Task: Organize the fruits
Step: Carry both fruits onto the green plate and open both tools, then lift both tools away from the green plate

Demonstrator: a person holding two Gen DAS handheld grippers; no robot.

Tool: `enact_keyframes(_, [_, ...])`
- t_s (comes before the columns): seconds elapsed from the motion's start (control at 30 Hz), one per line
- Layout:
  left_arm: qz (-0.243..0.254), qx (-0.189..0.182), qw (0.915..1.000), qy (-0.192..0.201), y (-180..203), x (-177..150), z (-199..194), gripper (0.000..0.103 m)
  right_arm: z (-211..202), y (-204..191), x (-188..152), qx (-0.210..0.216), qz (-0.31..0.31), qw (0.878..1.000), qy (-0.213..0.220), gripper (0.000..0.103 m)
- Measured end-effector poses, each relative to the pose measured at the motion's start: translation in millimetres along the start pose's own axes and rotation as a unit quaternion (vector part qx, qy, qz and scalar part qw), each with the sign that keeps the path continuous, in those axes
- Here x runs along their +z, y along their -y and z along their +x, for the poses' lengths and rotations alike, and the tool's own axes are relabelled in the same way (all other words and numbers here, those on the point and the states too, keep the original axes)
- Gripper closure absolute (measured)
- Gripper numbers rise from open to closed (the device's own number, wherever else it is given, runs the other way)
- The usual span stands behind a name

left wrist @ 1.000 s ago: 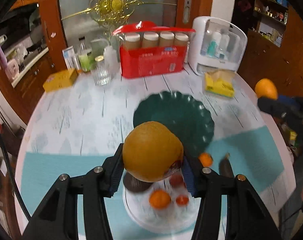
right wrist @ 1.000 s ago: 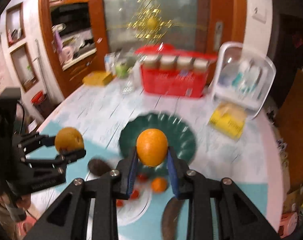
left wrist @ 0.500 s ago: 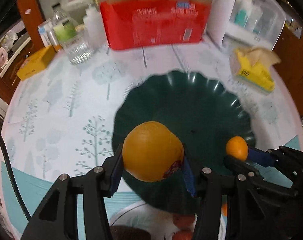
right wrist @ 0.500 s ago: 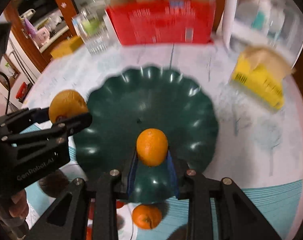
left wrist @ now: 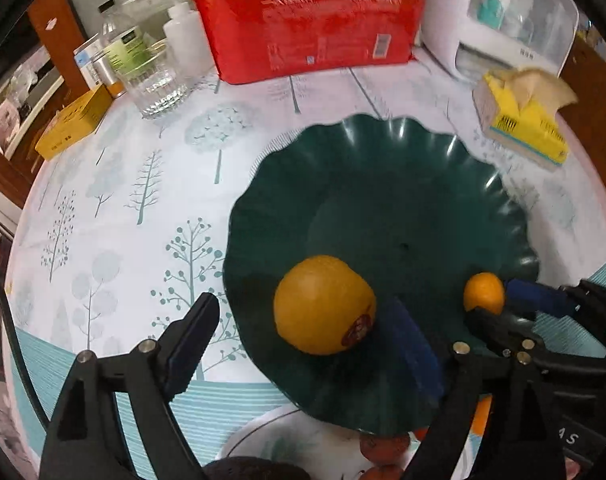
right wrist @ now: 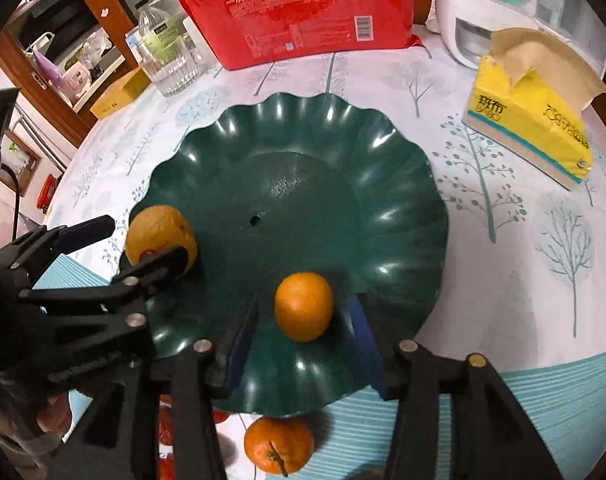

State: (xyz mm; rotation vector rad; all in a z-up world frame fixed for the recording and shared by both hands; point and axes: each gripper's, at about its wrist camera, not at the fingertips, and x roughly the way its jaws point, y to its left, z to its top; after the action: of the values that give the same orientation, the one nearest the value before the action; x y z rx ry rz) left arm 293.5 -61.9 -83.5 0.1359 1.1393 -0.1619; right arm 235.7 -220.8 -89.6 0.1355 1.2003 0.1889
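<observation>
Fruit is my worry now: both pieces sit near the near rim of the dark green scalloped plate [right wrist: 403, 152], and round things roll. My left gripper [left wrist: 303, 344] is opening; its right pad looks still against the big yellow-orange citrus [left wrist: 323, 304], so pulling away crooked could nudge it off. My right gripper [right wrist: 303, 332] is opening too, pads clear of the small orange [right wrist: 303, 306]. The citrus is dimpled, with a red sticker; the orange is smooth and bright.

Both tools [left wrist: 303, 336] [right wrist: 303, 320] tilted down, jaws opening.
</observation>
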Motion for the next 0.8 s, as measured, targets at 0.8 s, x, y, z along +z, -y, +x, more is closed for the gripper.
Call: enact_keyframes(0.8, [0.01, -0.04, 0.9937, 0.104, -8.9, -63.7, -143.7, 0.017, -114.8, -33.1, -55.4, -0.041, -0.034, 0.997, 0.059, 0.052])
